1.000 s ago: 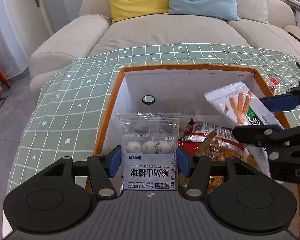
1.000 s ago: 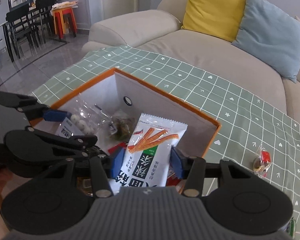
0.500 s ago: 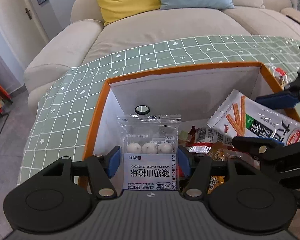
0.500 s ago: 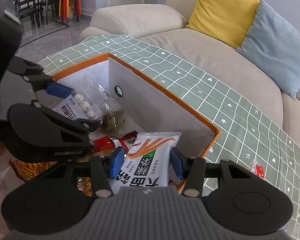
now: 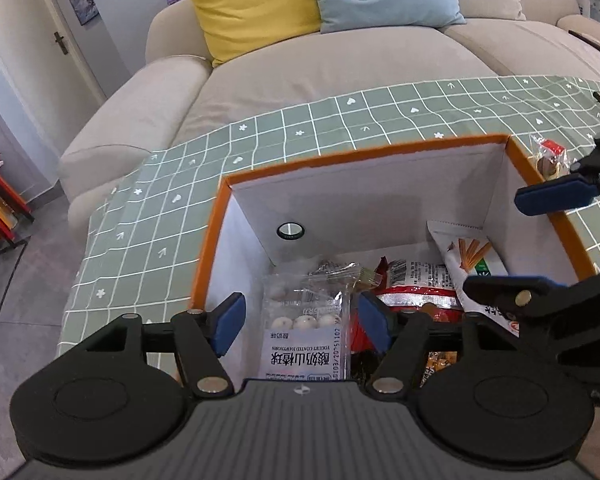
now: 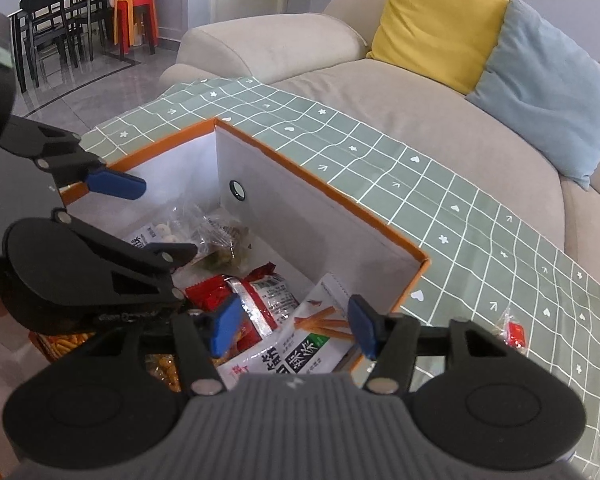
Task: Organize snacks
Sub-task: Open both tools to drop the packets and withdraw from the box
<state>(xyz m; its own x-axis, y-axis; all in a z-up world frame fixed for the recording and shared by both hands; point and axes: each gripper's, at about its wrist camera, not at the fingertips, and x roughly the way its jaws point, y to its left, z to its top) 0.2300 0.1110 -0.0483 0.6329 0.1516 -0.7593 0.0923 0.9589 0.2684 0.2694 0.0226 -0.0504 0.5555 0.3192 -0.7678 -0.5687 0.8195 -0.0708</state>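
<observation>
1. Both tongs, left tongs [image 5: 302,318] and right tongs [image 6: 292,326], hang released over the orange-rimmed white box [image 5: 364,152].
2. Left on the tabletop beside the box's right rim, the small red-and-clear crinkly candy wrapper [image 6: 514,332] looks light and slippery; pinch its twisted end.

one storage box [image 5: 212,240], two cushions [image 5: 252,4], two claws [image 5: 302,322]

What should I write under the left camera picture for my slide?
Open left gripper above the yogurt hawthorn packet lying in the orange-rimmed box.
</observation>
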